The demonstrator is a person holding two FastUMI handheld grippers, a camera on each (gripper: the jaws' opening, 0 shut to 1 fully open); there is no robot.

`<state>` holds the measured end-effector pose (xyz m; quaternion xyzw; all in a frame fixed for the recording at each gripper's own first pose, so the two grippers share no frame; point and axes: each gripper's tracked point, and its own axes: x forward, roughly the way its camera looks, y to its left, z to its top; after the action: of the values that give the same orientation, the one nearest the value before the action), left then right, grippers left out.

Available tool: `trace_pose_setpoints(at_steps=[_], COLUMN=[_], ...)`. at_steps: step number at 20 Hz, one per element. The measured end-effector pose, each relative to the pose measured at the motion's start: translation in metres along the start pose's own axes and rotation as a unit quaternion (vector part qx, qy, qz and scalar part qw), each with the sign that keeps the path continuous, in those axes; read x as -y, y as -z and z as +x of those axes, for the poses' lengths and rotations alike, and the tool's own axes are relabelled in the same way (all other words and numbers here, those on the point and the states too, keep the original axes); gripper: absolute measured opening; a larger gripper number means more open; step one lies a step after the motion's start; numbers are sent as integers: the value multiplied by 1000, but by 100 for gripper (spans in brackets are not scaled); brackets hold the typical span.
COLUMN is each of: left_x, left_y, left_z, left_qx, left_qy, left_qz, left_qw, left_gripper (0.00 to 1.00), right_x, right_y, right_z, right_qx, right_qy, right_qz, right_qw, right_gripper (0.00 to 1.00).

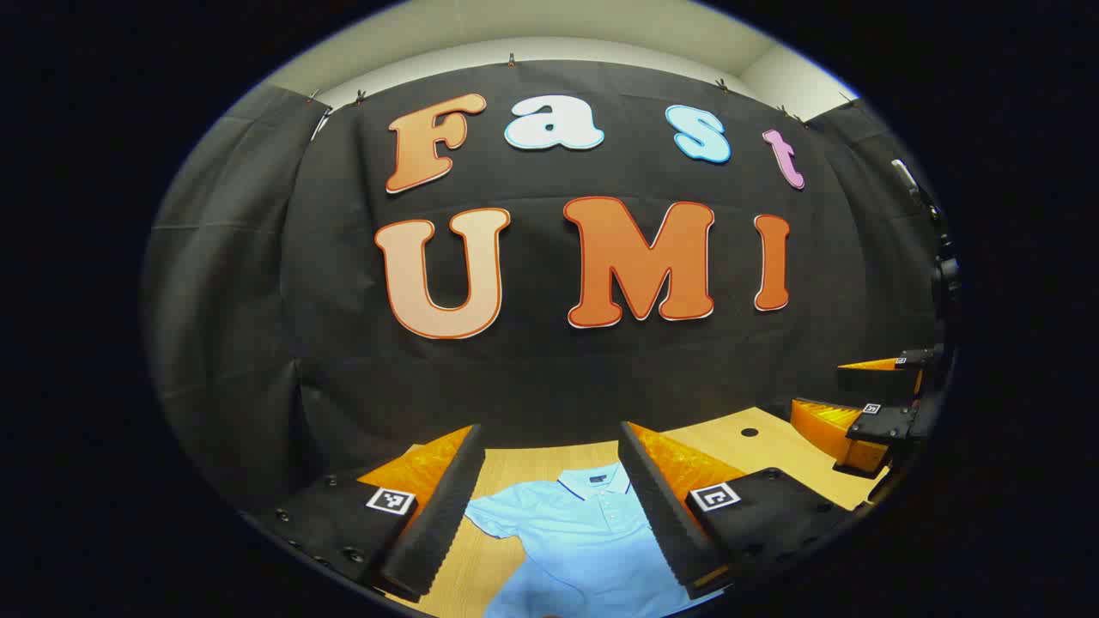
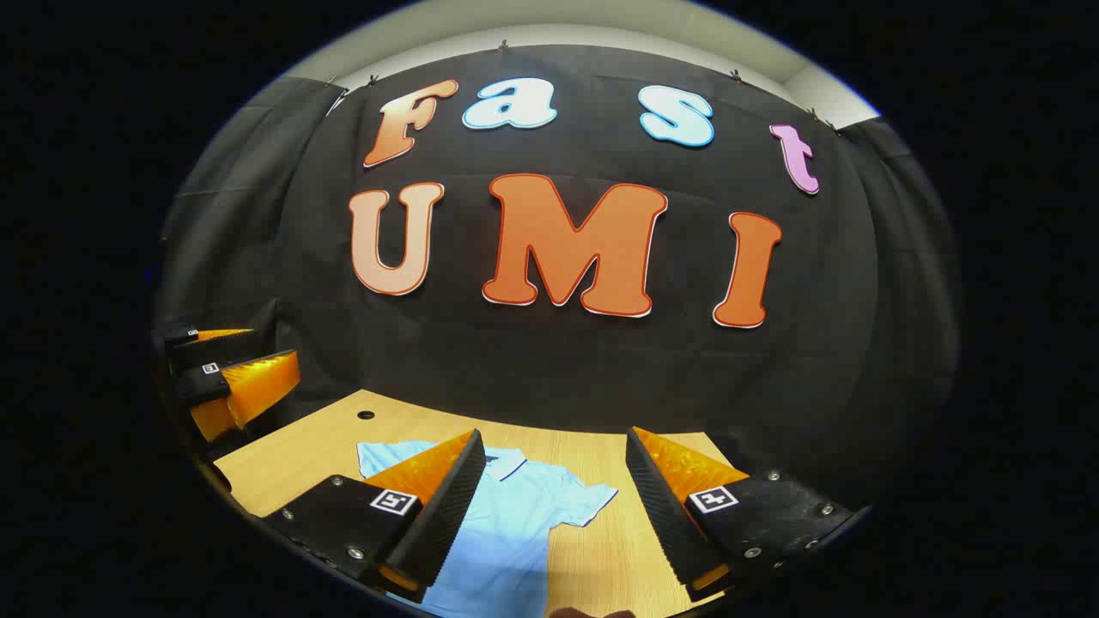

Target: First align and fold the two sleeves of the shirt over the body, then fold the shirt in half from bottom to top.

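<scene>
Nearest the left camera, the left hand-held gripper (image 1: 549, 506) hangs above the counter (image 1: 755, 446) with its two fingers (image 1: 442, 515) spread wide, pinching nothing. Between them lies the light blue shirt (image 1: 575, 532), flat on the wooden top, collar (image 1: 592, 481) toward the booth's wall and one short sleeve (image 1: 494, 518) spread out to the side. Off at the right edge of that view sits the right hand-held gripper (image 1: 859, 408), raised above the counter's far corner. From the right gripper view, its own fingers (image 2: 442, 515) are likewise parted and empty over the shirt, whose other sleeve (image 2: 588, 502) lies open on the wood. Farther back, a small round hole (image 2: 366, 415) marks the counter, before the black wall (image 2: 549, 369).
</scene>
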<state>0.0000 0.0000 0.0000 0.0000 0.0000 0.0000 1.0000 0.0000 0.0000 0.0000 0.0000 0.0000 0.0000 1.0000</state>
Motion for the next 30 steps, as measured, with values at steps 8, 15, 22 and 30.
trace_pose_setpoints(at_steps=[8, 15, 22, 30], left_x=[-10, -24, -31, -37], left_y=[-8, -5, -18, -12], left_z=[-16, -24, -23, -8], left_qx=[10, 14, 35, 14], left_qy=[7, 27, 10, -50], left_qz=[8, 5, 16, 31], left_qw=[1000, 1000, 999, 998], left_gripper=[98, 100, 100, 100], right_x=[-6, 2, 21, 45], right_y=[6, 17, 36, 106], right_z=[-6, -1, 44, 119], right_qx=[-20, -60, -110, -232], right_qy=[20, 59, 58, 46], right_qz=[0, 3, 10, 34], right_qw=[1000, 996, 992, 971], right_gripper=[99, 99, 98, 98])
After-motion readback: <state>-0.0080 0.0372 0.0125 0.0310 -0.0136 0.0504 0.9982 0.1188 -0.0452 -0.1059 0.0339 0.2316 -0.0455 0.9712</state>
